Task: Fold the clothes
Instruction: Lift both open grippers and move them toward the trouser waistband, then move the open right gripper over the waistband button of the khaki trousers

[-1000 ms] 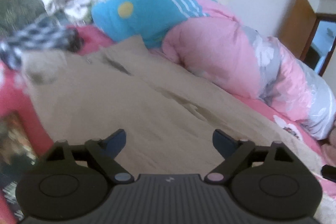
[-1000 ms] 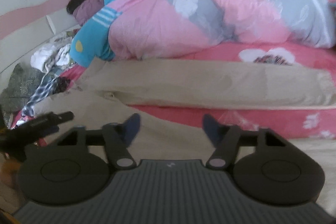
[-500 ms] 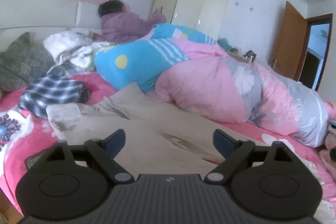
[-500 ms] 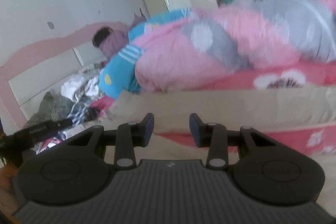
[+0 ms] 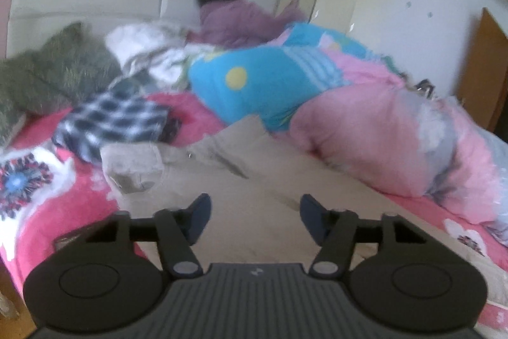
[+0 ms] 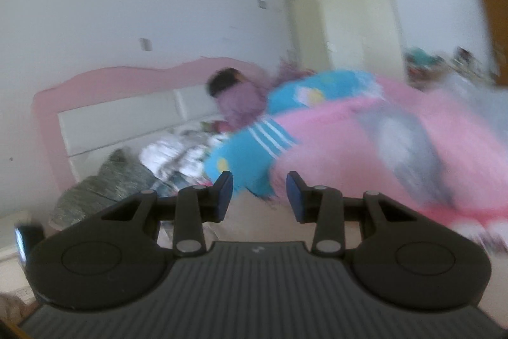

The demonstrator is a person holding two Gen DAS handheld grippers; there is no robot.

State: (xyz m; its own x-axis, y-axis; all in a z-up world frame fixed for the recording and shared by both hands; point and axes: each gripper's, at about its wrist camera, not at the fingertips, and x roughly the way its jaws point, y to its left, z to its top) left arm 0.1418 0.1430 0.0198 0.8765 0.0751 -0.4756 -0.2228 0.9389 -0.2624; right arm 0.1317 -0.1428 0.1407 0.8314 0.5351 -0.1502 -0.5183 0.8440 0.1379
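L wrist view: we see beige trousers (image 5: 254, 196) spread flat on the bed (image 5: 41, 212), waistband end near a plaid garment (image 5: 111, 119), far edge running under the pink/blue quilt (image 5: 365, 129). Also a grey-green pillow (image 5: 54, 78) and white clothes pile (image 5: 146, 50) by the headboard. R wrist view is tilted up and blurred: mostly wall, wardrobe (image 6: 346, 27), pink headboard (image 6: 127, 78); only a strip of trousers (image 6: 254, 212) shows there. Person in purple (image 5: 231, 18) lies at the bed head in both.

Left claw (image 5: 255, 220): about half open, has just been closing, nothing between the pads, above the trousers, not touching.

Right claw (image 6: 259, 196): narrower gap, has been closing, nothing gripped as far as we can tell.
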